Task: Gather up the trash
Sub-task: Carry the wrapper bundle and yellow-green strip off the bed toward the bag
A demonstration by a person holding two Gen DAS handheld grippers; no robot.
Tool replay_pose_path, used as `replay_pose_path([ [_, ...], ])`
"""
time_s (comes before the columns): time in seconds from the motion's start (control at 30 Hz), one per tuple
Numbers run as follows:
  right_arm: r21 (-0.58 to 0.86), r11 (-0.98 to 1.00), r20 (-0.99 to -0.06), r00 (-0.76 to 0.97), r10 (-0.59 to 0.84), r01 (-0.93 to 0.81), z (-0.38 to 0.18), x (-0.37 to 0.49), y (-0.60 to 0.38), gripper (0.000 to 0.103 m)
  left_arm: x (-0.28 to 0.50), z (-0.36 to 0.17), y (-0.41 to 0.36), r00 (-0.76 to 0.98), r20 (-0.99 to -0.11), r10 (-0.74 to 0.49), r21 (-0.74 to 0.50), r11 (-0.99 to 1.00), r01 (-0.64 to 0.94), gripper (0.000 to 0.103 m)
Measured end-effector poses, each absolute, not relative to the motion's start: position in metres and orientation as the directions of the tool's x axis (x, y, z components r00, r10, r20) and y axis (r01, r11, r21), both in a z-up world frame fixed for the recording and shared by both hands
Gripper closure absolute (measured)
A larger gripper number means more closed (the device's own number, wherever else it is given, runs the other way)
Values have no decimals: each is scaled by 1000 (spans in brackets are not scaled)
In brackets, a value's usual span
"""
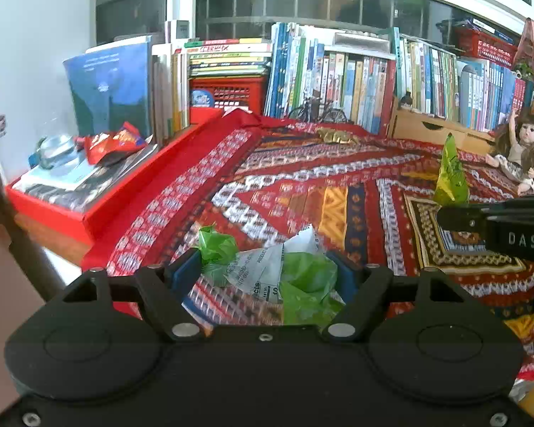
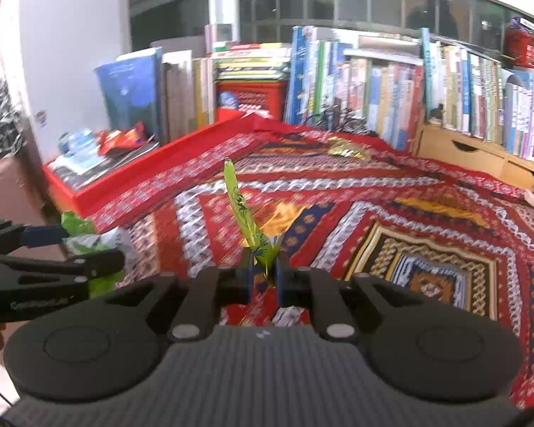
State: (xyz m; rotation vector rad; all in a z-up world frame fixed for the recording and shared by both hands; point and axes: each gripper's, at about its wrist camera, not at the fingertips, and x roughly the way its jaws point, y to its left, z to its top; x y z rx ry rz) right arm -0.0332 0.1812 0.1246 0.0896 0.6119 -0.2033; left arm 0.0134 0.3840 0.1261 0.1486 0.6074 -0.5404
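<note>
Over the patterned tabletop, left hand-held gripper [image 1: 267, 267] pinches a crumpled green bag [image 1: 302, 281], right hand-held gripper [image 2: 263, 270] pinches a green wrapper [image 2: 245, 220]; far gold wrapper [image 1: 338, 136] and red wrapper [image 1: 114, 142] remain.

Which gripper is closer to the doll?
Right. The right gripper, pinching a green wrapper, sits just in front of the doll; the left gripper is farther off, holding a crumpled bag.

Two grippers, left [image 1: 263, 274] and right [image 2: 263, 277]. Four pieces of trash: one crumpled green-and-white bundle [image 1: 281, 270], one green wrapper [image 2: 249, 227], one gold wrapper [image 1: 338, 137], one red wrapper [image 1: 114, 142]. One doll [image 1: 519, 149]. Possibly two red baskets [image 1: 228, 92], blurred.
</note>
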Motion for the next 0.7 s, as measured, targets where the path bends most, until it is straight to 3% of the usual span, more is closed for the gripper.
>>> replay_pose_path([
  [0.7, 75, 979, -653, 752, -94, 187, 93, -78, 245, 87, -30, 82, 415, 577, -702, -418, -11, 816, 578, 29],
])
